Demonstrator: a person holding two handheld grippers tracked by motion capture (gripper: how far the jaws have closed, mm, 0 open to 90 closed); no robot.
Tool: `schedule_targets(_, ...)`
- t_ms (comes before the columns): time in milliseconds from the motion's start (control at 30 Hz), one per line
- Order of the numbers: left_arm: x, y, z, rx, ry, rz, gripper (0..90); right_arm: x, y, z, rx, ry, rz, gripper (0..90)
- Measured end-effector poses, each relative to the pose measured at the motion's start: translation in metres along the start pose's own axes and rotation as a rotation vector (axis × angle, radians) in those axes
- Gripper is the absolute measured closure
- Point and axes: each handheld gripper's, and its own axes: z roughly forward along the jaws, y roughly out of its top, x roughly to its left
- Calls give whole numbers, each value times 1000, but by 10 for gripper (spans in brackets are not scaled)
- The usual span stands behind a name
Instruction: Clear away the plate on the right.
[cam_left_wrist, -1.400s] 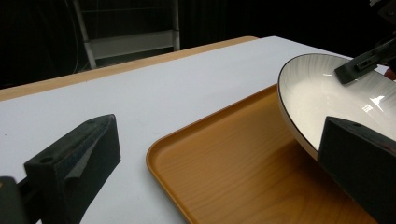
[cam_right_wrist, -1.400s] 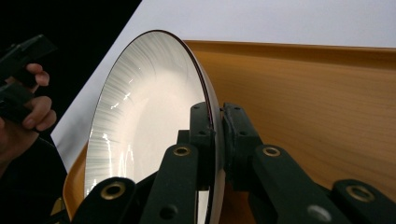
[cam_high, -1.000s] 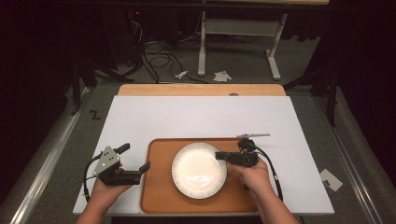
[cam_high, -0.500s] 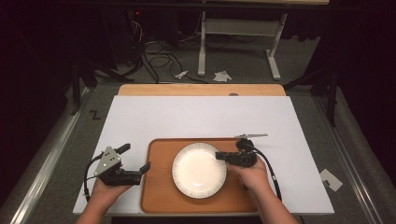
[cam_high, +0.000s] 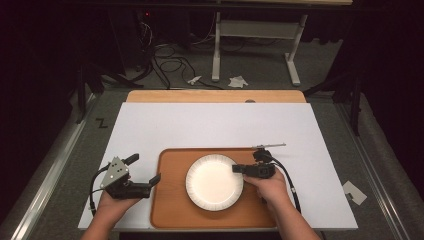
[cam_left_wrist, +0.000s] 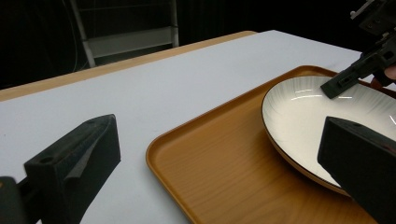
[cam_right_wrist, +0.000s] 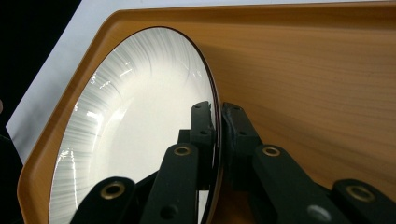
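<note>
Pinching plate (cam_right_wrist: 140, 121) rim, right claw (cam_right_wrist: 217, 122); left claw (cam_high: 145, 174) wide apart

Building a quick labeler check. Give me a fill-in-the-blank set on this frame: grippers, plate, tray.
1. The right gripper is shut on the rim of the ____.
2. The white plate sits on a wooden ____.
3. The left gripper has its jaws ____, holding nothing.
4. The tray rests on a ____ table surface.

Missing words: plate; tray; open; white
</note>
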Motion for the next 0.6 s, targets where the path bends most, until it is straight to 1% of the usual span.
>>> schedule_targets(167,0,0,0,1,-2,0,2,-2,-1,1,5,-9,-6,845)
schedule_targets(333,0,0,0,2,-4,0,3,-3,-1,2,14,-24,-5,845)
schedule_targets(600,-1,0,1,9,-8,1,3,-5,-2,2,16,-34,-1,824)
